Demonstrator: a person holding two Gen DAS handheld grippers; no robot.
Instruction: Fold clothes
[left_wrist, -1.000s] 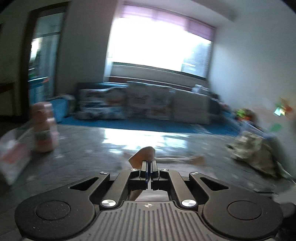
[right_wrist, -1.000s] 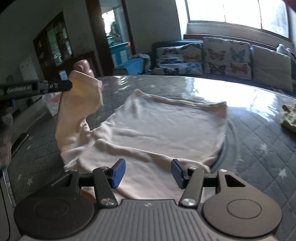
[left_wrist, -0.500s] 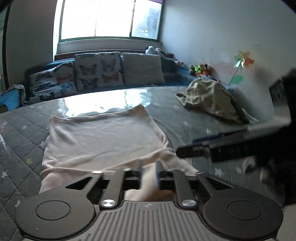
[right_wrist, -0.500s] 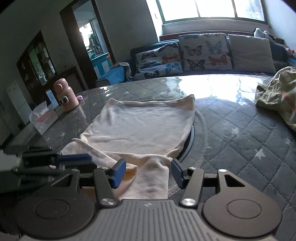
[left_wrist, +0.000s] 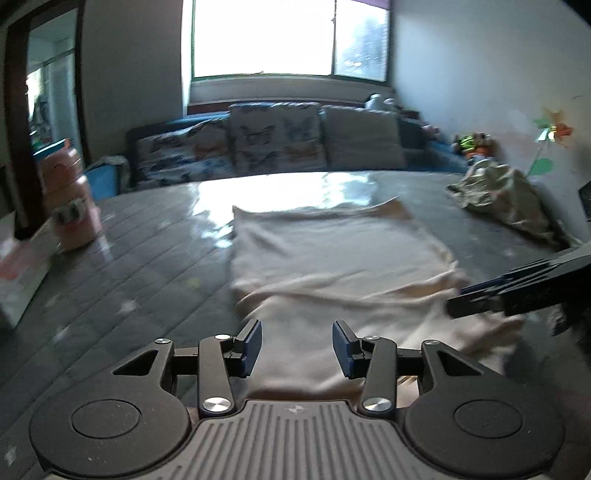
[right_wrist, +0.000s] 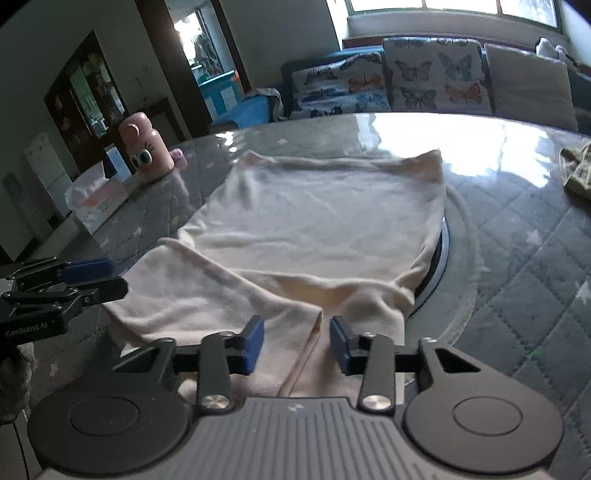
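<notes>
A cream garment (right_wrist: 314, 225) lies spread on the quilted grey table (right_wrist: 524, 266), its near part folded over itself; it also shows in the left wrist view (left_wrist: 332, 258). My left gripper (left_wrist: 297, 347) is open and empty above the garment's near edge, and it shows at the left of the right wrist view (right_wrist: 96, 277). My right gripper (right_wrist: 297, 343) is open and empty over the folded near edge, and it shows at the right of the left wrist view (left_wrist: 480, 295).
A pink bottle (right_wrist: 146, 151) and a tissue box (right_wrist: 98, 199) stand at the table's left. A crumpled patterned garment (left_wrist: 502, 192) lies at the right. A sofa with butterfly cushions (right_wrist: 417, 81) stands behind the table.
My left gripper held a lifted sleeve, brought it down across the garment and opened, leaving it folded. My right gripper stayed open near the front edge.
</notes>
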